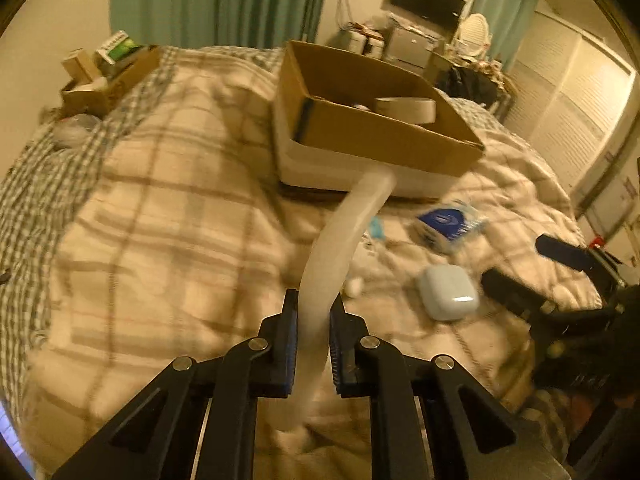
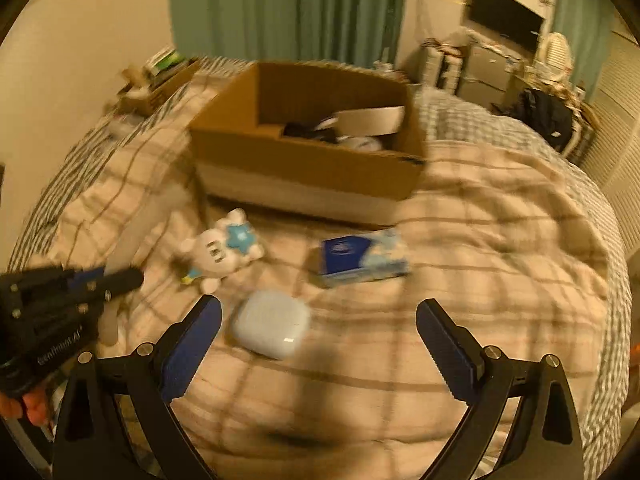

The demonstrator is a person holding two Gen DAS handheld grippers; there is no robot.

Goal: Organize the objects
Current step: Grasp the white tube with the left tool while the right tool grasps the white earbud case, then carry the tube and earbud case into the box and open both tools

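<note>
**Holding a long white strip, with the box waiting ahead**

Pinching a long white strip (image 1: 340,240), the left gripper (image 1: 313,300) has its two fingers pressed close on it, low down near one end. The strip sticks up toward 12 o'clock and its far tip reaches the front wall of the cardboard box (image 1: 384,140). It looks thin and light. It bends a little, so it may wobble or flop when moved. Holding it nearer the middle would likely keep it steadier. I cannot tell what it is made of.

The right gripper (image 2: 320,320) is spread wide with nothing between its fingers. It hangs over the plaid blanket (image 2: 500,240). A small white case (image 2: 272,328) lies just past its left finger, at about 11 o'clock. The case looks smooth, hard and rounded, so it could slip. Taking it across its flat sides seems best.

The right view shows a soft toy (image 2: 220,248) at 11 o'clock, beside the blue tissue pack (image 2: 362,256). The toy looks squishy and easy to grab. In the left view the strip hides most of the toy. The left view shows the strip clearly, while the right view only shows it as a pale blur at 9 o'clock. Both views show some things lying inside the box.
</note>
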